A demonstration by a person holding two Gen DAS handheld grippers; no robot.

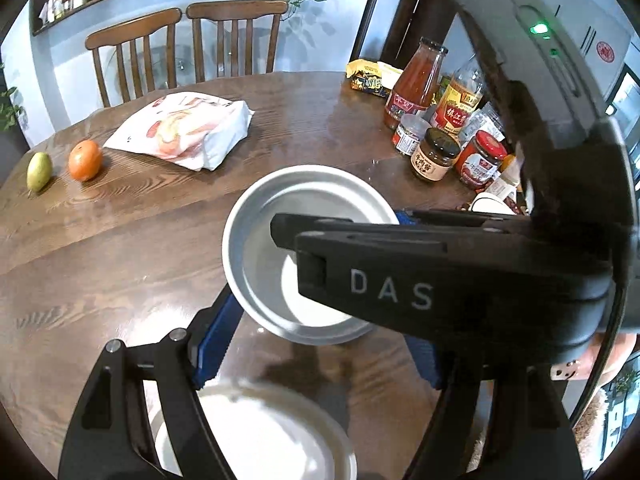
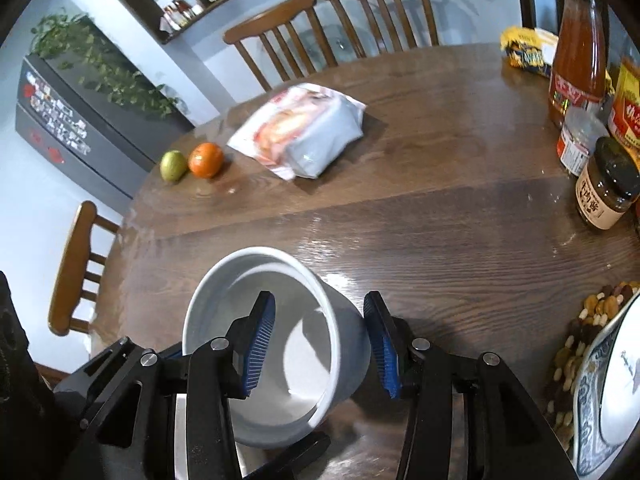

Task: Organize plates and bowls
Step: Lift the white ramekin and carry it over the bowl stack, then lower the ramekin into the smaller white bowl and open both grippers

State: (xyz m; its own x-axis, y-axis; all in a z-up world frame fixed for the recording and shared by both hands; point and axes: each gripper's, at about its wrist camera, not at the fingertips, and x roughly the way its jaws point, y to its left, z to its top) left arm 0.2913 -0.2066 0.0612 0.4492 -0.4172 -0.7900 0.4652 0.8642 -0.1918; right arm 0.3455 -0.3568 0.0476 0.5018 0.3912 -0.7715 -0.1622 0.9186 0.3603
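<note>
A dark, grained wooden table fills both views, its top glossy under pale window light, with slatted wooden chairs drawn up at the far edge against a blue-grey wall and a shelf of jars above. A white bowl, smooth and deep-walled, sits tilted near the table's front edge. The right gripper straddles the bowl's right wall: one ribbed blue pad is inside the bowl, the other outside, with a visible gap on the outer side, so the tongs stand wide rather than clamped. Beyond the bowl lie a soft plastic food bag, an orange and a green fruit side by side. Right of the bowl cluster glass sauce bottles and jars.

The left wrist view shows the same bowl from the other side, with the right gripper's black body, lettered "DAS", crossing over it. The left gripper has its blue pads spread far apart, the bowl between them, the tongs wide. Only this view shows a white plate lying nearer than the bowl, beneath the left gripper. Only the right wrist view shows a blue-patterned dish beside mixed nuts right of the bowl, and a dark cabinet topped with trailing plants beyond the table.
</note>
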